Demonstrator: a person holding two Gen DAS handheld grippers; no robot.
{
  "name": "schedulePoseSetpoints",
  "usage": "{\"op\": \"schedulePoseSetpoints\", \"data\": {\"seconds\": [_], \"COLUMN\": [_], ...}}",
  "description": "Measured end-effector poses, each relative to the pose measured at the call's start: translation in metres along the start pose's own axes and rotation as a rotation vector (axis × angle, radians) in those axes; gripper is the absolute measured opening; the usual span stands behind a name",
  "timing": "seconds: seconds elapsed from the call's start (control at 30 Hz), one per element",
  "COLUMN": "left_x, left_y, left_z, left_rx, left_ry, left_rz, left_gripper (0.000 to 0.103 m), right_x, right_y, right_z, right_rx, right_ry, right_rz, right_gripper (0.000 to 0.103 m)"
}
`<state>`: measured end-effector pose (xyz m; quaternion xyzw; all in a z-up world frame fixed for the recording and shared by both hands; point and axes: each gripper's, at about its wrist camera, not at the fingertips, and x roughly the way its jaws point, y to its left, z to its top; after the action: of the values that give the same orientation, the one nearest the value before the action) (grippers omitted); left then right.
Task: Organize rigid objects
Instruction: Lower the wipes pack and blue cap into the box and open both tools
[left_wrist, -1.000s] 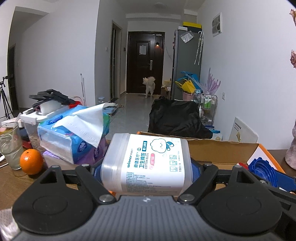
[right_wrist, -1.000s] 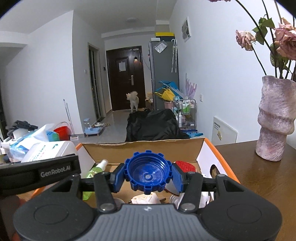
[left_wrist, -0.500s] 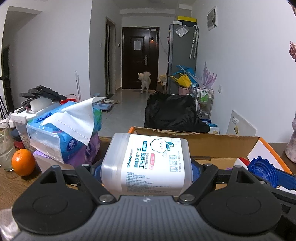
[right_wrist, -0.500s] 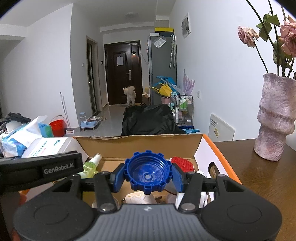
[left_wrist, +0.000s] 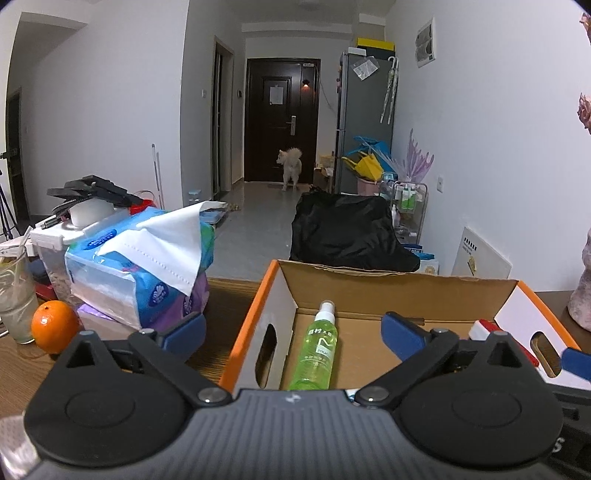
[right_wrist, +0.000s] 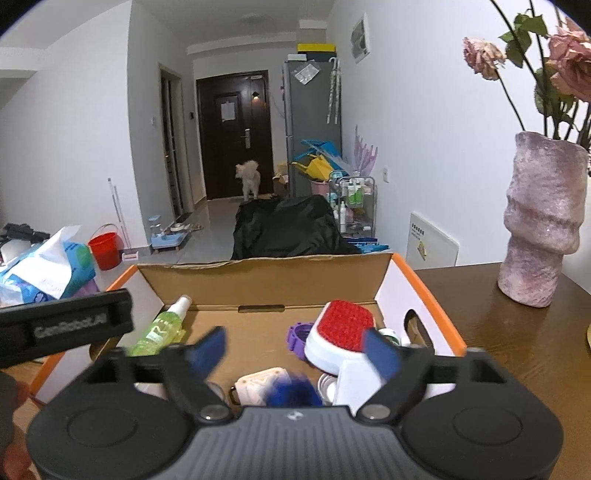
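An orange-edged cardboard box (left_wrist: 255, 306) (right_wrist: 421, 291) stands on the wooden table under both grippers. My left gripper (left_wrist: 293, 328) hangs over its left end, jaws opening wide with nothing between them. A green spray bottle (left_wrist: 317, 347) (right_wrist: 159, 332) lies on the box floor below it. The cotton bud box is out of view. My right gripper (right_wrist: 295, 349) is over the box's right half, jaws opening. A blurred blue cap (right_wrist: 291, 393) sits low between them, free of the pads. A red-and-white brush (right_wrist: 345, 325) and a purple ring (right_wrist: 297, 336) lie in the box.
Tissue packs (left_wrist: 140, 266), an orange (left_wrist: 53, 325) and a glass (left_wrist: 14, 295) crowd the table left of the box. A pink vase with flowers (right_wrist: 539, 221) stands at the right. The left gripper's body (right_wrist: 66, 326) reaches in beside the right one.
Both grippers have spread their jaws. The cotton bud box has gone from the left jaws and out of view. The blue cap has left the right jaws and dropped lower, blurred.
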<state>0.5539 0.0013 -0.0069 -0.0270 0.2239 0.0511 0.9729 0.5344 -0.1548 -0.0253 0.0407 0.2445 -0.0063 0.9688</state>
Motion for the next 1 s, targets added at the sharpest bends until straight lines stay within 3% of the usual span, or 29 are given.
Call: {"op": "schedulePoseSetpoints", "data": {"seconds": [0.17,0.5,1.0], "left_x": [-0.001,-0.013,-0.064], "left_y": [0.006,0.014,0.021], "left_z": [0.001,0.004,0.003], "left_rx": [-0.018,-0.039,-0.030], "left_ry": [0.010,-0.005,-0.050], "left_rz": [-0.001,-0.001,0.007], "left_gripper": [0.103,0.103,0.103], "right_x": [-0.003,-0.010,-0.052], "right_y": [-0.002,-0.001,-0.006], "right_z": [0.000,0.002,-0.002], "right_rx": [0.013,0.014,-0.023], "right_ry": [-0.009,-0.014,-0.073], "right_rz": [0.003,0.017,0.061], "right_gripper": [0.103,0.103,0.103]}}
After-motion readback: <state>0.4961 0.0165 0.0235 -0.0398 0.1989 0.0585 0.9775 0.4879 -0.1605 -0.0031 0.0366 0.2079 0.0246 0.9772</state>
